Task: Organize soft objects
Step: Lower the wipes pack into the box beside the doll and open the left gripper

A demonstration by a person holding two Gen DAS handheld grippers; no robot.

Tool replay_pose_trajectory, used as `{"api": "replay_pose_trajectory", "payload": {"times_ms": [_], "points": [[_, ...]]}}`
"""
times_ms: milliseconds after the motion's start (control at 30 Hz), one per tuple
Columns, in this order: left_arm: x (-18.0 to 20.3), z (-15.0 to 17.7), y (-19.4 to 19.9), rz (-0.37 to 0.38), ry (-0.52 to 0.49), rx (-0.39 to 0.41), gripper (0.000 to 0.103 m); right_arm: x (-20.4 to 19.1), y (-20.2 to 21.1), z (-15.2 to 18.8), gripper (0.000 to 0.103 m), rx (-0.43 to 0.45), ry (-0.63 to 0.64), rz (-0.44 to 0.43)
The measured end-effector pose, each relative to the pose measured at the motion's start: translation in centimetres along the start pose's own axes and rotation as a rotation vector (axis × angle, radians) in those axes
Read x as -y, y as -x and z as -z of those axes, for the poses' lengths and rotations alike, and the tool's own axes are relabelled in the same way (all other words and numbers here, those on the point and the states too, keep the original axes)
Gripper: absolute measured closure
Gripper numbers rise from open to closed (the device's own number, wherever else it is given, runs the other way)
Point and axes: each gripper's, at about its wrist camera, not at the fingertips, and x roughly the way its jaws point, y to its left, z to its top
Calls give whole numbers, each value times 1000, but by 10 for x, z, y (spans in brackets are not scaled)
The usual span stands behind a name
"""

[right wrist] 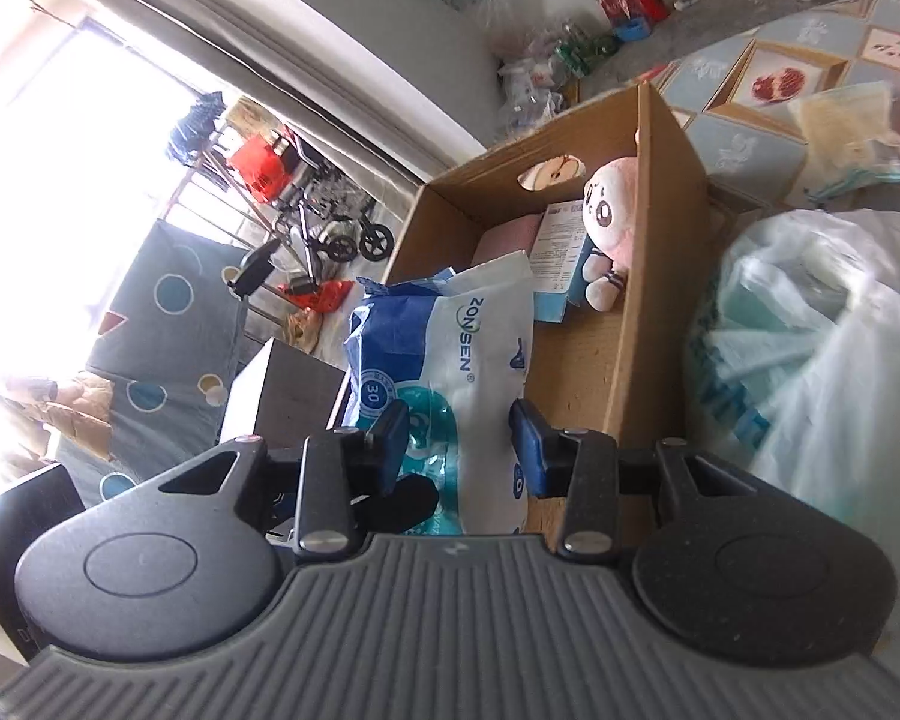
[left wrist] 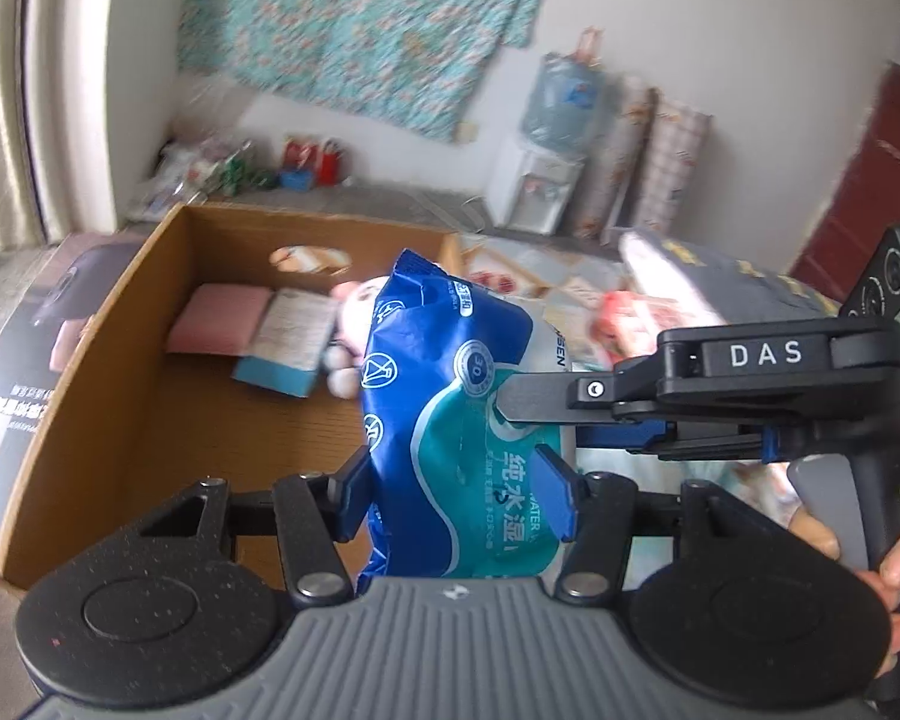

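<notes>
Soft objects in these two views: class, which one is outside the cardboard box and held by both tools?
The blue-and-white wet-wipes pack: both tools grip it above the cardboard box, while the pink plush toy and pink pad lie inside.

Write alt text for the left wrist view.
Both grippers hold a blue-and-white wet wipes pack above an open cardboard box: the left gripper from below, the right gripper from the right. Inside lie a pink pad, a booklet and a plush toy.
</notes>
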Motion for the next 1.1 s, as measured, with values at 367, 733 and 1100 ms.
{"api": "replay_pose_trajectory", "payload": {"times_ms": [367,733,1100], "points": [[-66,-37,-122,9,106,-284,47,30,-52,-53,63,7,8,100],[-82,-35,-166,-107,130,-381,39,58,-21,-62,63,60,-13,51],[-79,-34,-185,-28,266,-405,47,68,-24,-51,62,36,-47,28]]}}
